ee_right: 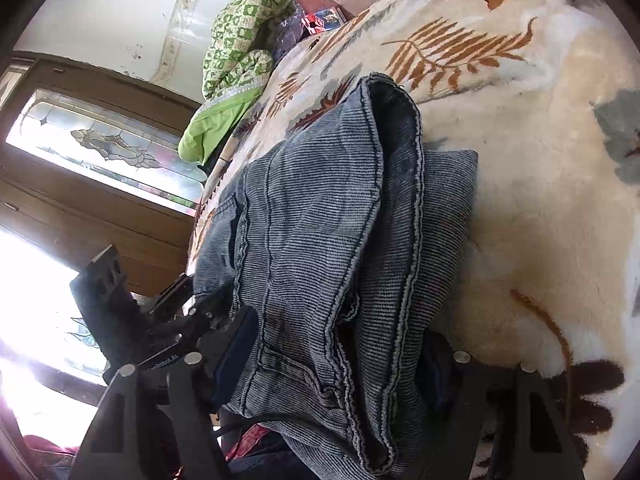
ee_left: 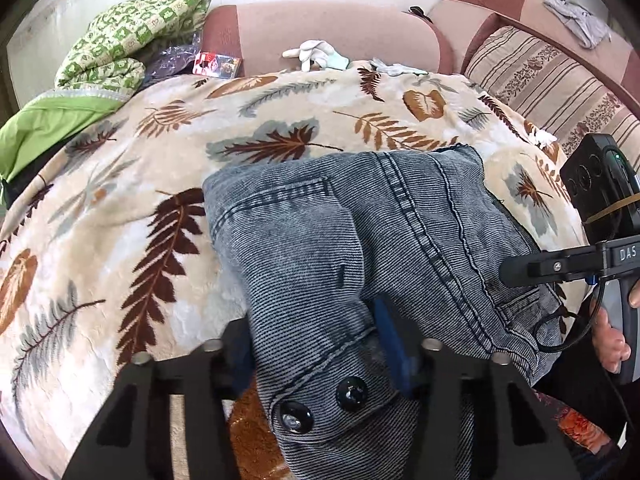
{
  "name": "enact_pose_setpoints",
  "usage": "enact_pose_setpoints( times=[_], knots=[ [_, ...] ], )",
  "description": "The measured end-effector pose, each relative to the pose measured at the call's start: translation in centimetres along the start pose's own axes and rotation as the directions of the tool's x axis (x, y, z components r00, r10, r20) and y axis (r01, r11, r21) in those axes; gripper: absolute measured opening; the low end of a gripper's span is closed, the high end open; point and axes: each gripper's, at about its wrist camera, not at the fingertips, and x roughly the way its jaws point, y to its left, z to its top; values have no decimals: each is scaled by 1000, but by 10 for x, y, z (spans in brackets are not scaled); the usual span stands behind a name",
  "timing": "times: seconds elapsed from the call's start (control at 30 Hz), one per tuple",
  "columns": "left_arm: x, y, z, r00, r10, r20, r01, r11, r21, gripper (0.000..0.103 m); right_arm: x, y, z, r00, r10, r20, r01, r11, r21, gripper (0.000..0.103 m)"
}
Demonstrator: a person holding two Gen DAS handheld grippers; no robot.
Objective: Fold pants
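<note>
The grey-blue denim pants (ee_left: 360, 232) lie folded in a thick stack on the leaf-patterned blanket (ee_left: 120, 200). My left gripper (ee_left: 316, 344) is shut on the waistband end with its two dark buttons (ee_left: 352, 394). My right gripper (ee_right: 336, 356) is shut on the stacked denim layers (ee_right: 320, 240) at the near edge. In the left wrist view the right gripper's body (ee_left: 560, 266) comes in from the right, held by a hand. In the right wrist view the left gripper's body (ee_right: 116, 304) shows at lower left.
A green patterned quilt (ee_left: 132, 40) lies at the back left. White gloves (ee_left: 316, 54) and a small red box (ee_left: 216, 64) sit by the pink sofa back (ee_left: 320, 28). A striped cushion (ee_left: 540, 80) is at the right. A window and wooden frame (ee_right: 100, 152) are left.
</note>
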Motion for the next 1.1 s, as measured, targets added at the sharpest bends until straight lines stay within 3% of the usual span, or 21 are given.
enact_pose_setpoints(
  times=[0.17, 0.73, 1.1],
  knots=[
    [-4, -5, 1, 1000, 22, 11, -22, 1000, 19, 41, 1, -1, 3, 1000, -23, -2, 23, 1000, 1, 58],
    [-21, -13, 7, 999, 50, 13, -50, 999, -2, 34, -3, 21, -4, 993, -103, 59, 109, 989, -102, 49],
    [-54, -5, 30, 994, 98, 47, -98, 995, -14, 33, -10, 48, 2, 996, -20, 85, 34, 985, -167, 47]
  ],
)
